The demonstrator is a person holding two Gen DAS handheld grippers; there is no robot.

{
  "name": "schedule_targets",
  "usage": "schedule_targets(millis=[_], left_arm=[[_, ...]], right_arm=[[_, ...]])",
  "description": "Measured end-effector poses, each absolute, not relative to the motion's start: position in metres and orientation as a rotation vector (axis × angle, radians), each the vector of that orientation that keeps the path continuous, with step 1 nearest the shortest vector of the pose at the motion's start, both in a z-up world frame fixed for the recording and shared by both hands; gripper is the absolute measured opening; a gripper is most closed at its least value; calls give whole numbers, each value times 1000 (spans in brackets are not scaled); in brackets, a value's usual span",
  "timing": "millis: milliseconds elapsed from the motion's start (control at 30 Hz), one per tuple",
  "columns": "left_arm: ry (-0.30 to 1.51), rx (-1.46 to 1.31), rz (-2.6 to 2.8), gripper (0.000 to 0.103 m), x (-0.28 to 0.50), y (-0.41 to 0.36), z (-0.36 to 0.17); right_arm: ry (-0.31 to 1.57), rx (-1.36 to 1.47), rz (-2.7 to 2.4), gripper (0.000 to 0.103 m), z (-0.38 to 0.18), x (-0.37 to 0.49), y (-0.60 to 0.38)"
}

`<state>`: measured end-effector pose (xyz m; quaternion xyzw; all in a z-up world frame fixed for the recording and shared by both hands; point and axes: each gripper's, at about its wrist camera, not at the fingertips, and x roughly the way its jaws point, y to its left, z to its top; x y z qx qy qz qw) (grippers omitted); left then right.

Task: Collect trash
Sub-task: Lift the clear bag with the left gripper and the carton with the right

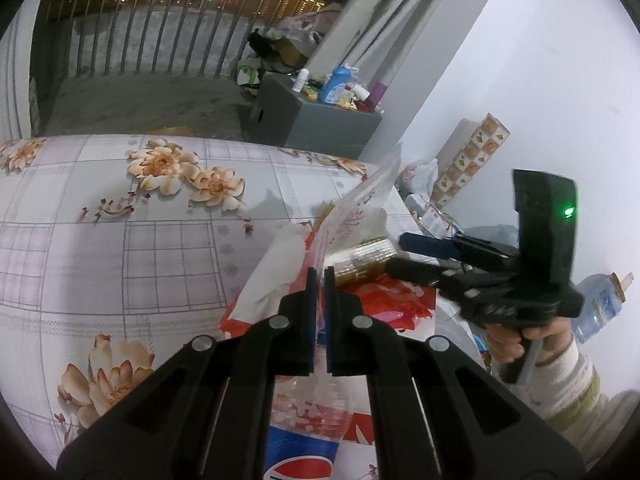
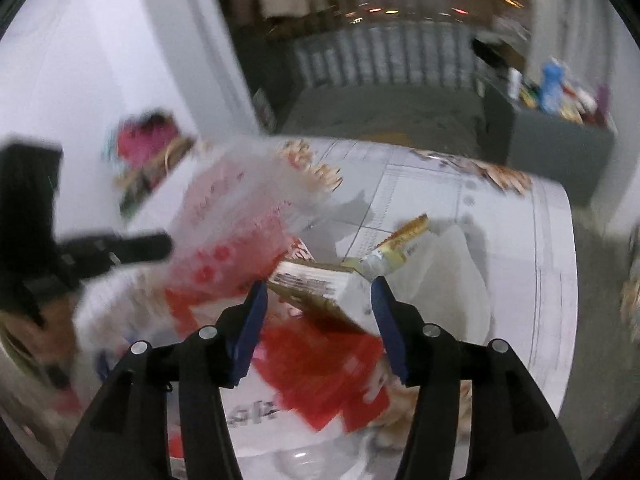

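My left gripper (image 1: 319,270) is shut on the rim of a clear plastic bag with red print (image 1: 352,204) and holds it up over the floral tablecloth. Inside the bag lie a gold wrapper (image 1: 362,258) and red wrapper (image 1: 384,300). My right gripper (image 1: 394,254) shows in the left wrist view, open, at the bag's right side. In the blurred right wrist view my right gripper (image 2: 318,284) is open above a brown and white carton (image 2: 316,284) and red wrapper (image 2: 324,364) in the bag (image 2: 236,208). The left gripper (image 2: 160,246) shows at the left there.
The table has a floral cloth (image 1: 120,232). A grey box (image 1: 316,116) with bottles stands behind it by a balcony railing. A white wall is at the right, with a patterned box (image 1: 468,160) and a water bottle (image 1: 600,304). A yellow wrapper (image 2: 400,240) lies on the table.
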<state>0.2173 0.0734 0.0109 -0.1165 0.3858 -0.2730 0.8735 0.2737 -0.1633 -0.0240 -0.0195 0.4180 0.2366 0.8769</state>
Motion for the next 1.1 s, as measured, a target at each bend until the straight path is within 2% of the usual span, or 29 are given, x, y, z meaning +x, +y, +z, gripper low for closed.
schedule_targets(millis=[267,300,533,833,1100], left_arm=[[796,-240,-568,2,219,76,12],[794,-240,-566,2,220,76,13],[769,-250,-557,1,221,79,19],[685,-271,-565,1,204,85,53],[645,-297,-674,1,168,67,85]], right_arm=[[895,-160,555,52,-36,295,-151],[891,-160,564,46,-36,295,-150],[836,-210,547,36,-25,285,-146],[704,-140,513,35,18,264,-164],[615,-24,441,34,56,199,-202]])
